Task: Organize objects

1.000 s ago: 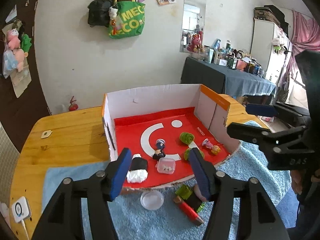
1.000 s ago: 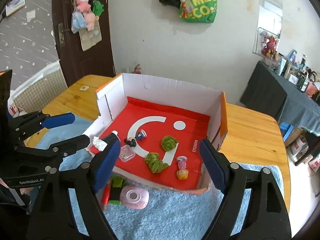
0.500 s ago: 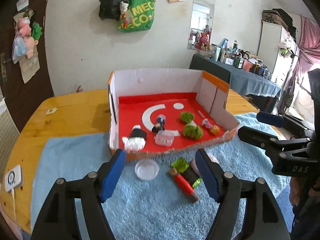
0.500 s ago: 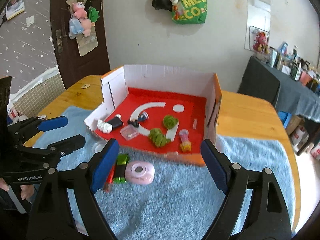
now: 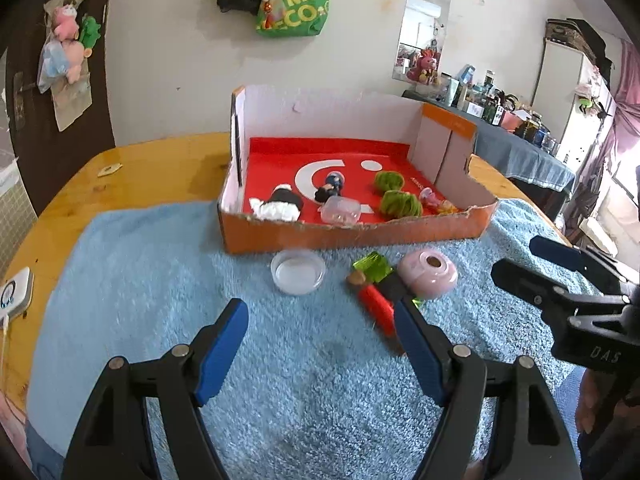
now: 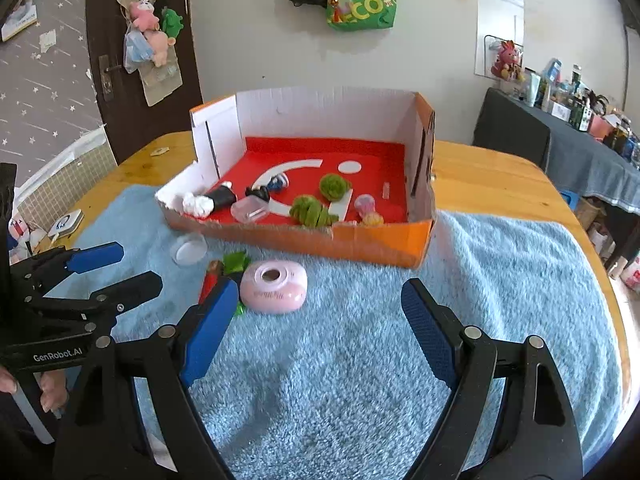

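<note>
Hovering above a fluffy light-blue towel (image 5: 140, 264) spread on a wooden table (image 5: 152, 168), the left gripper (image 5: 320, 336) has its blue-padded jaws opening, with only bare towel between them. The right gripper (image 6: 316, 316) stands wide apart too, gripping nothing, and also points down at the towel.

A shallow cardboard box, orange outside with a red floor and white walls (image 5: 360, 234), sits at the towel's far edge. Inside it lie two fuzzy green balls (image 5: 400, 203), a black-and-white toy (image 5: 280, 204), a small dark figurine (image 5: 330, 188), a clear plastic capsule (image 5: 342, 212) and a small pink-and-yellow figure (image 5: 436, 200).

On the towel just in front of the box, four things wait outside it: a clear round plastic lid (image 5: 298, 271), a pale pink rounded case with a hole on top (image 5: 428, 274), a green translucent block (image 5: 372, 267) and a red stick-shaped piece (image 5: 376, 308). The last three are bunched together, the red piece close beside the left gripper's right-hand finger (image 5: 416, 348). In the right wrist view, the pink case lies just beyond that gripper's left-hand finger (image 6: 208, 328).
</note>
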`<state>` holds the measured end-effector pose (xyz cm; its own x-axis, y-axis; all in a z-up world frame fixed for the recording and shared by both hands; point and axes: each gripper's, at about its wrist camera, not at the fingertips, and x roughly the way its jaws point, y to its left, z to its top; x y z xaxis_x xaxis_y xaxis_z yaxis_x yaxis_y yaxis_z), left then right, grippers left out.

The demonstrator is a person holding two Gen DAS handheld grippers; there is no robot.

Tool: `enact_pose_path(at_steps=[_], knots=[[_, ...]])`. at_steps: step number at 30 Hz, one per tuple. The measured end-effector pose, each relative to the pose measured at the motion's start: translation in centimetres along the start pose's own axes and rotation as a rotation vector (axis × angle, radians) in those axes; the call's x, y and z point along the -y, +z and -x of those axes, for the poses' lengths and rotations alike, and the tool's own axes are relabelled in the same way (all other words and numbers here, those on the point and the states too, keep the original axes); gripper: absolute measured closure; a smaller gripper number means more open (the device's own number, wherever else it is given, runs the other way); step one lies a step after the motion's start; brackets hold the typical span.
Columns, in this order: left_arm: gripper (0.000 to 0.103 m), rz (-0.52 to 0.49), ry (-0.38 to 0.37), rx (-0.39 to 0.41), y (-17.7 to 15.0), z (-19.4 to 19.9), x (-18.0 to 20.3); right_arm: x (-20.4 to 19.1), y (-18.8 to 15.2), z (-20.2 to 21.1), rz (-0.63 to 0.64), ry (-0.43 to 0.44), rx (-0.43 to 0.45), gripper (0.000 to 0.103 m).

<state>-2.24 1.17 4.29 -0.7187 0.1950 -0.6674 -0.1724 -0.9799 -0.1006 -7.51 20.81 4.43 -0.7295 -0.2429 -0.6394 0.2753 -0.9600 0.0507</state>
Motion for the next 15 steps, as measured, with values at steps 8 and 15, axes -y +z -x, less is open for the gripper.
enact_pose_path(at_steps=[8, 15], knots=[[0.026, 0.013, 0.024, -0.006, -1.3, -0.7, -0.1, -0.4, -1.9, -1.0, -0.006, -0.031, -0.027, 0.019], [0.026, 0.019, 0.014, -0.024, -1.8, -1.2, -0.2, -0.7, -2.6, -1.6, -0.007, -0.026, -0.048, 0.019]])
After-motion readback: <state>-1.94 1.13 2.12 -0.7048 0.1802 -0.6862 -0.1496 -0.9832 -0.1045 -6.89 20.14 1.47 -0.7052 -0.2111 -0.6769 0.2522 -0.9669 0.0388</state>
